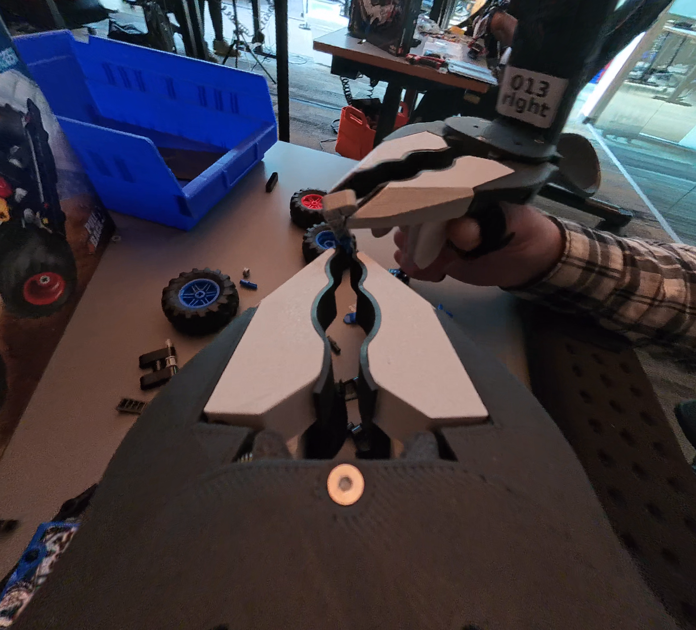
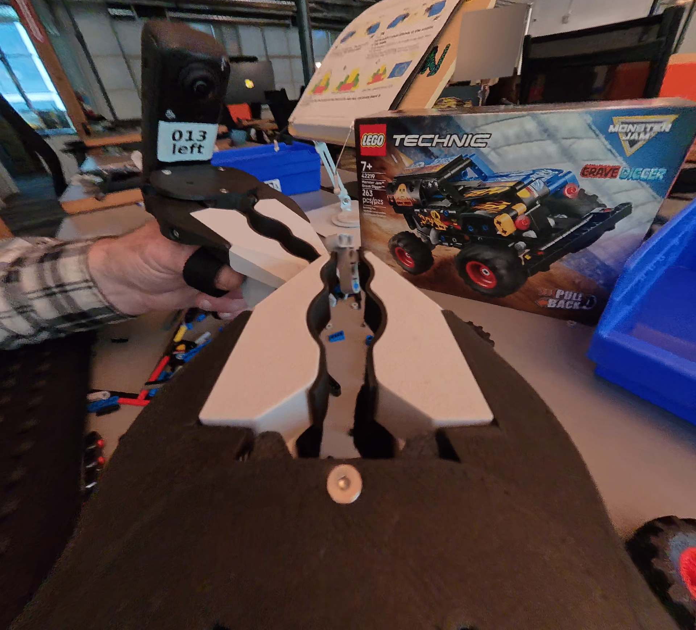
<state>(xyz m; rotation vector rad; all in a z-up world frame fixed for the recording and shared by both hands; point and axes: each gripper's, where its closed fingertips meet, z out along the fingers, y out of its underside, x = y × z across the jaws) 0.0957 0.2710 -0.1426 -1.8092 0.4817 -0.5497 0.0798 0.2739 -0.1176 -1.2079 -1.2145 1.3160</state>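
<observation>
A small grey and blue brick assembly [image 1: 340,229] is held in the air between both grippers over the grey table [image 1: 124,265]. My left gripper [image 1: 343,254] is shut on its lower end. My right gripper [image 1: 341,208], held by a hand in a plaid sleeve, comes in from the right and is shut on its upper end. In the right wrist view the assembly [image 2: 348,267] stands upright between the tips of my right gripper [image 2: 347,256], and my left gripper [image 2: 323,254] meets it from the left.
A blue-hubbed wheel [image 1: 200,300], a red-hubbed wheel [image 1: 309,207] and a second blue-hubbed wheel [image 1: 320,241] lie on the table. A blue bin [image 1: 150,130] and the toy truck box [image 2: 527,205] stand behind. Loose small pieces [image 2: 177,352] lie left. An open booklet [image 2: 376,58] stands on a holder.
</observation>
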